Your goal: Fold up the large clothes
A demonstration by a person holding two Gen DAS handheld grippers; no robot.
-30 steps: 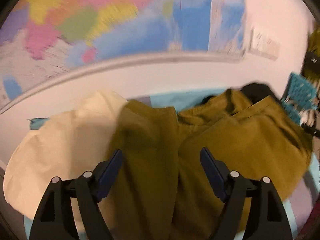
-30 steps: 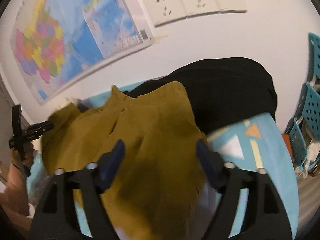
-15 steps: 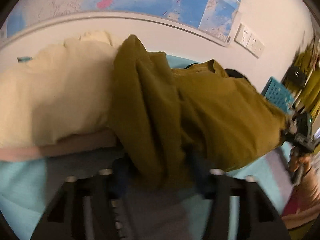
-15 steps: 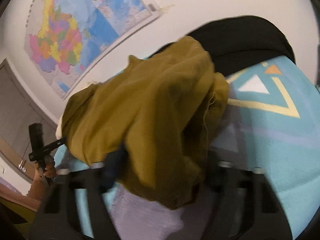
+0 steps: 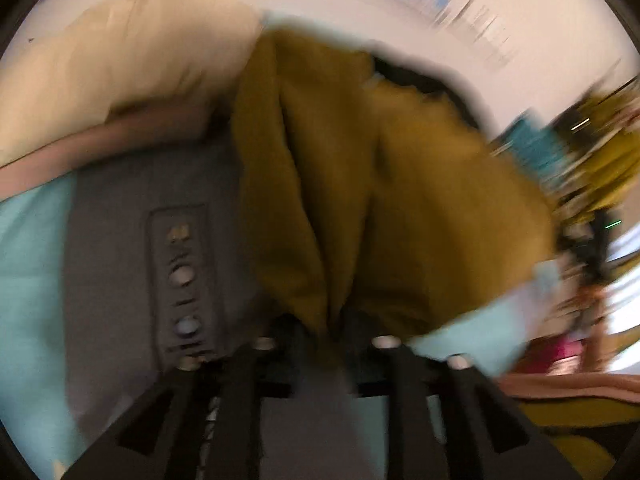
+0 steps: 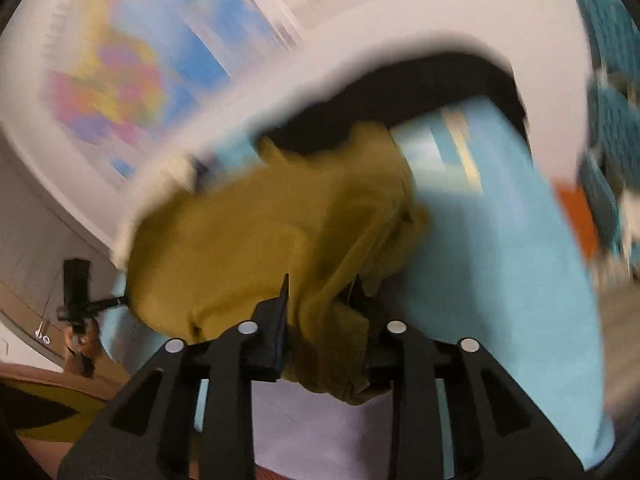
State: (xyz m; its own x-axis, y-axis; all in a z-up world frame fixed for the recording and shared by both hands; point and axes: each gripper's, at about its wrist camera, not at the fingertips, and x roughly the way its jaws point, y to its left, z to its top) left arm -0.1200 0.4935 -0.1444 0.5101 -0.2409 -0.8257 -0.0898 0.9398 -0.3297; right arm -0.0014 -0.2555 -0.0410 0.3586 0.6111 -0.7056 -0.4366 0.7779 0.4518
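A mustard garment [image 5: 400, 200] lies bunched across a light-blue mat [image 6: 500, 280], its hem reaching toward six o'clock. At nine o'clock a grey garment [image 5: 120, 260] and cream cloth [image 5: 120, 60] crowd it; bare mat lies open at three o'clock. The left gripper [image 5: 332, 344] and right gripper [image 6: 320, 320], both angled downward, are closing, each with a fold of mustard fabric pinched between its jaws.

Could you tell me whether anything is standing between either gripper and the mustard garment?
Nothing visible does. The mustard garment is already bunched between the closing jaws of the right gripper, and likewise in the left gripper.
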